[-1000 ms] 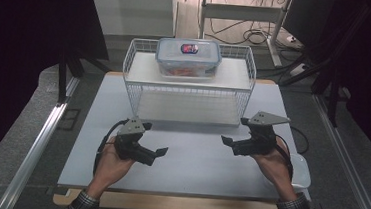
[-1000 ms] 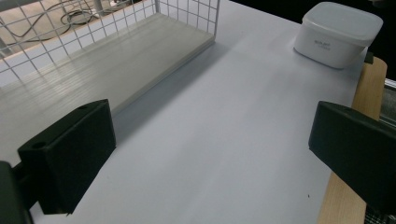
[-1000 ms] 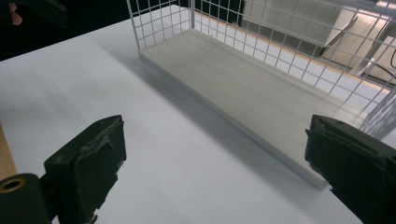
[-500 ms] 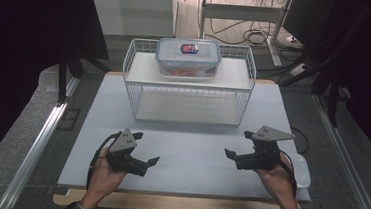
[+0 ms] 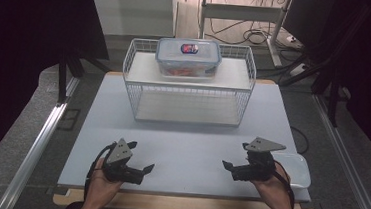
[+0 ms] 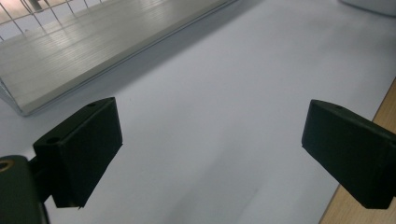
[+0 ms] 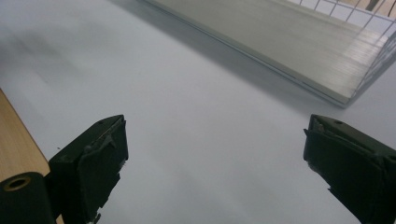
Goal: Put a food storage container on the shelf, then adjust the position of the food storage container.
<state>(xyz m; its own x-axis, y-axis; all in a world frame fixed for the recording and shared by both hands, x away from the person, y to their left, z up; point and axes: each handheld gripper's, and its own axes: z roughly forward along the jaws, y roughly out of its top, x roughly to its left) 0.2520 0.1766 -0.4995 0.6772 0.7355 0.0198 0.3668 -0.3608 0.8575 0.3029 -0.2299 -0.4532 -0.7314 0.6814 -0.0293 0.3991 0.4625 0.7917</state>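
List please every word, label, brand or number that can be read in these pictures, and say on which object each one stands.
No text can be read.
Clear lidded container on top of the wire rack: one red and blue label on its lid, too small and blurred to read.
Left gripper, right gripper, white tray: no visible markings.

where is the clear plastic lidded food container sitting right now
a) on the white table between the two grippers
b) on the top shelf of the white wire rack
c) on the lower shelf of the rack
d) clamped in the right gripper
b: in the high view the clear plastic lidded food container rests on the top shelf of the white wire rack, far from both grippers.
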